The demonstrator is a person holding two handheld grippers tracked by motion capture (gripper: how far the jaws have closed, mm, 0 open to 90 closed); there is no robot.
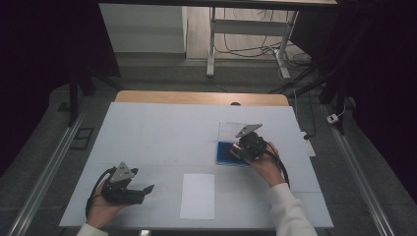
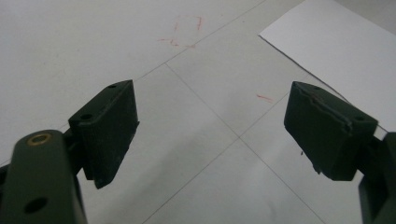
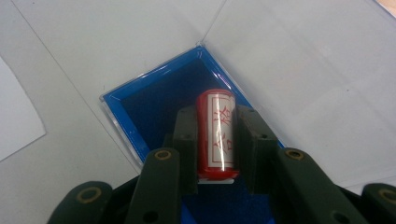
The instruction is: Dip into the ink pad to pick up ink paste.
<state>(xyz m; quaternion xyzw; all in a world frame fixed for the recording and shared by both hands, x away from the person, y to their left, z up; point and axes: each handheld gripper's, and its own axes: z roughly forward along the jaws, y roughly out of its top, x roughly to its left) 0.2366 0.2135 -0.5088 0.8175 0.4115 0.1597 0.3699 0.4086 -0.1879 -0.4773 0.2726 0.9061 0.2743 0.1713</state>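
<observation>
My right gripper [image 3: 215, 122] is shut on a red cylindrical stamp [image 3: 215, 133] with a white label bearing red characters. It holds the stamp over a blue ink pad [image 3: 154, 100] in a clear case with its lid folded open. From above, the right gripper [image 1: 242, 149] is over the blue pad [image 1: 225, 152] at the table's right. My left gripper [image 1: 146, 189] rests near the front left of the table, jaws wide apart. Its two black fingertips [image 2: 109, 130] frame bare white table, nothing between them.
A white sheet of paper [image 1: 197, 195] lies at the front middle of the white table [image 1: 162, 132]; its corner [image 2: 336, 51] lies beyond the left gripper. Faint red marks [image 2: 187, 30] dot the table. Desk legs and cables stand beyond the far edge.
</observation>
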